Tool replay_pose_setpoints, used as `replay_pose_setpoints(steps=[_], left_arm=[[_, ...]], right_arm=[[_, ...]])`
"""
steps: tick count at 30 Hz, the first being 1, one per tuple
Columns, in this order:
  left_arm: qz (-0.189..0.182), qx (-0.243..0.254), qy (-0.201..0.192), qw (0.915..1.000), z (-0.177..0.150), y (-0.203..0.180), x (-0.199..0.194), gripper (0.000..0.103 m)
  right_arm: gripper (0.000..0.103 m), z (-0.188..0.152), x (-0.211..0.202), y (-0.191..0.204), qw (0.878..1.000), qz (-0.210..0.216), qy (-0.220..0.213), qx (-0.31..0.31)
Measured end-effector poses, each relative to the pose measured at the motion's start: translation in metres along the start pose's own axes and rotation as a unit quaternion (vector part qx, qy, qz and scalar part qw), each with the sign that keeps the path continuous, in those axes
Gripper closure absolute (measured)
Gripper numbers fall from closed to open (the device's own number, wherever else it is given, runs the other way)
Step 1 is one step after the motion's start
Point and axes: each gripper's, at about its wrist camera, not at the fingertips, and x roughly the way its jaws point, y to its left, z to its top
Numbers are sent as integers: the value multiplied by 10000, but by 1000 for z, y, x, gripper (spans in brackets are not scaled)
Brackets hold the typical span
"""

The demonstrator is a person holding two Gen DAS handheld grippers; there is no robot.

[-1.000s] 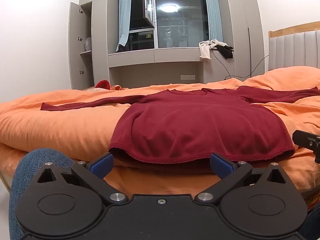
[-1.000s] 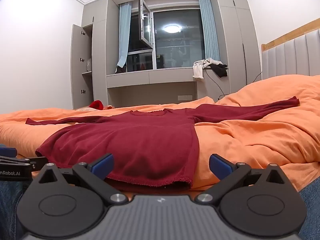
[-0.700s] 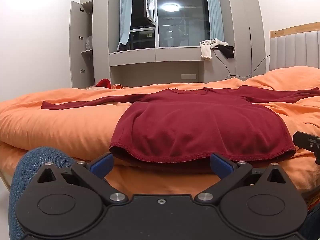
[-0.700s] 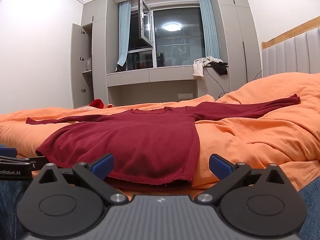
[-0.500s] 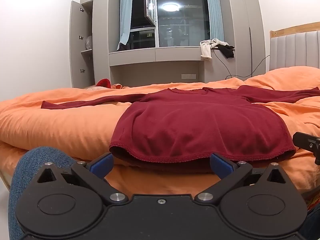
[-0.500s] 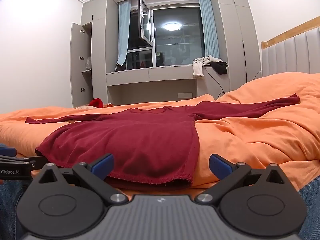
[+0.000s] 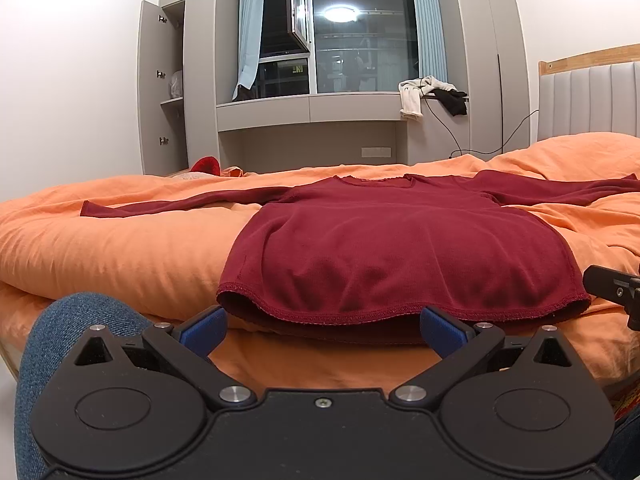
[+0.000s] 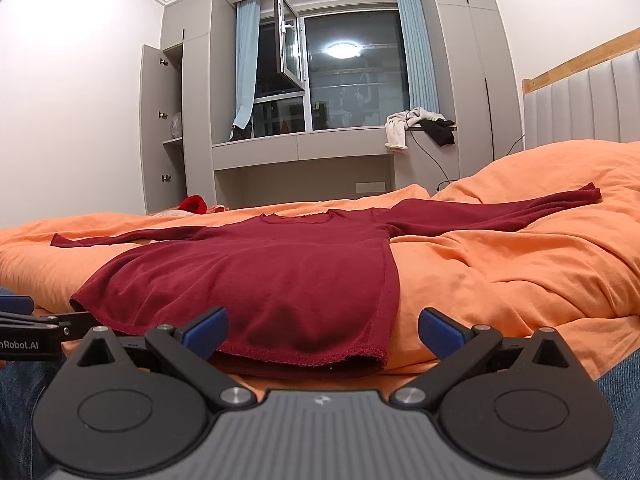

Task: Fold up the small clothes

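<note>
Bedroom, orange bed [image 7: 120, 256], folding not yet begun.
Spread flat on the bed lies a dark red shirt [image 7: 400, 248], sleeves out to both sides, hem nearest the cameras. The left hand-held gripper [image 7: 322, 326] and the right hand-held gripper [image 8: 322, 326] both sit low just short of the hem, jaws wide apart and holding nothing. By the look of it the first fold is about to start; the next move probably calls for pinching a sleeve or hem corner without snagging the bedding.
</note>
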Motion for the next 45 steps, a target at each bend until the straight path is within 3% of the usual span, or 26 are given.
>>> replay_pose_setpoints(steps=[45], left_arm=[[-14, -42, 28, 10000, 0, 0, 3, 0]], right_arm=[[0, -1, 1, -1, 10000, -4, 26, 19]])
